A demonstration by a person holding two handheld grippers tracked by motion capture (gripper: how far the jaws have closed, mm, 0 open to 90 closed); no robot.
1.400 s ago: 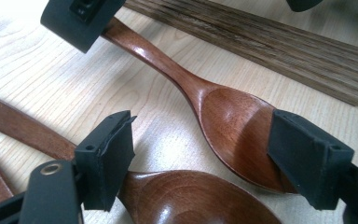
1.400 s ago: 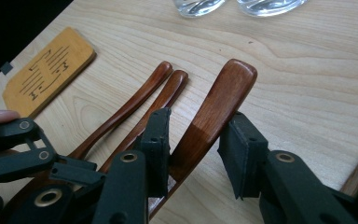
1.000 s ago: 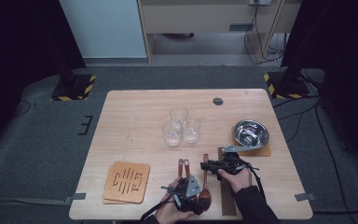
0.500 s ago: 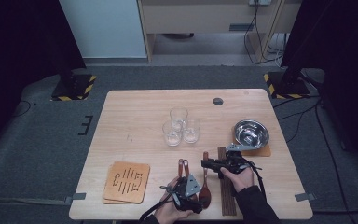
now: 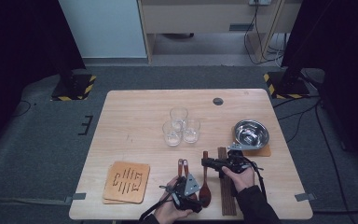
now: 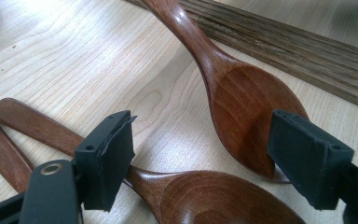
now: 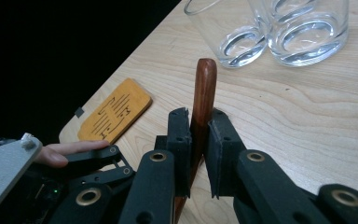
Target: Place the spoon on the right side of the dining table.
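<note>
A dark wooden spoon (image 5: pixel 205 189) lies near the table's front edge, handle pointing away. My right gripper (image 5: pixel 213 163) comes in from the right. Its jaws have just been closing and are now shut on that spoon's handle (image 7: pixel 204 88), with a pad pressed on each side in the right gripper view (image 7: pixel 198 126). My left gripper (image 5: pixel 185 187) rests just left of the spoon's bowl (image 6: pixel 247 102). Its pads (image 6: pixel 109 158) stand apart over a second spoon (image 6: pixel 214 200) and grip nothing. A third spoon's handle (image 6: pixel 2 149) lies beside it.
A dark slatted wooden strip (image 5: pixel 226 184) lies right of the spoon. Three glasses (image 5: pixel 179 126) stand mid-table. A steel bowl (image 5: pixel 251 134) sits on an orange coaster (image 5: pixel 262 150) at the right. Another orange coaster (image 5: pixel 127 181) lies front left. A small black disc (image 5: pixel 218 101) sits at the back.
Both hands stay about where they were. The right gripper has settled slightly leftwards onto the spoon's handle.
</note>
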